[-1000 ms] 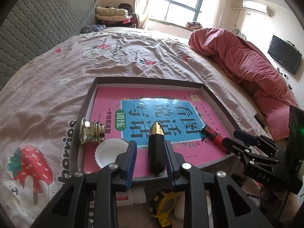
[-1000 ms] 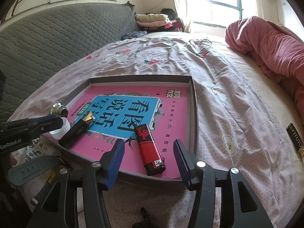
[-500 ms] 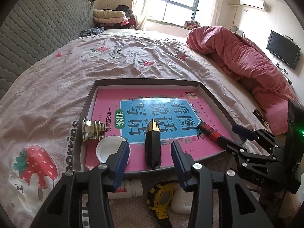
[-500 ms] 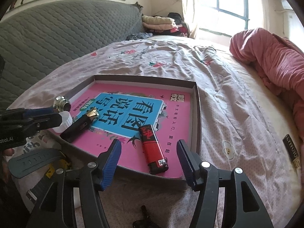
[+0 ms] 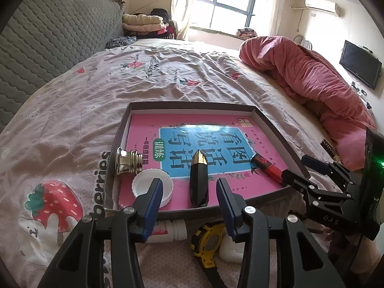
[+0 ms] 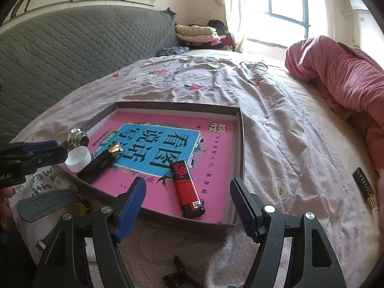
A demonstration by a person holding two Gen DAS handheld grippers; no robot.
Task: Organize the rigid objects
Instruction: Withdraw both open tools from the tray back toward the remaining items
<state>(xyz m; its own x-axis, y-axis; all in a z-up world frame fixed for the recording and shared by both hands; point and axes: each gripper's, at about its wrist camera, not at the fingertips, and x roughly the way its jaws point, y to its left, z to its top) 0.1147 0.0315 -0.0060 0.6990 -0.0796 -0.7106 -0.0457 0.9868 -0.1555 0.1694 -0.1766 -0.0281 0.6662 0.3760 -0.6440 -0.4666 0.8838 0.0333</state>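
A shallow grey tray (image 5: 192, 105) lined with a pink book lies on the bed. In it are a gold metal cap (image 5: 127, 162), a white plastic lid (image 5: 144, 187), a black faceted tube with a gold tip (image 5: 198, 182) and a red-and-black lighter (image 6: 186, 187). My left gripper (image 5: 189, 192) is open at the tray's near edge. The black tube lies just ahead of its pads, untouched. My right gripper (image 6: 188, 187) hovers at the tray's (image 6: 177, 105) near right corner. Its jaws are opening, and the lighter lies between them, free of the pads.
On the sheet in front of the tray lie a white pill bottle (image 5: 168, 230), a yellow tape measure (image 5: 208, 237), a white earbud case (image 5: 231, 249), keys (image 6: 177, 278) and a black watch strap (image 6: 45, 201). A pink quilt (image 5: 312, 76) is heaped at the right.
The left jaws have spread away from the black tube and drawn back a little. The right jaws have widened around the lighter. Both things lie where they were.
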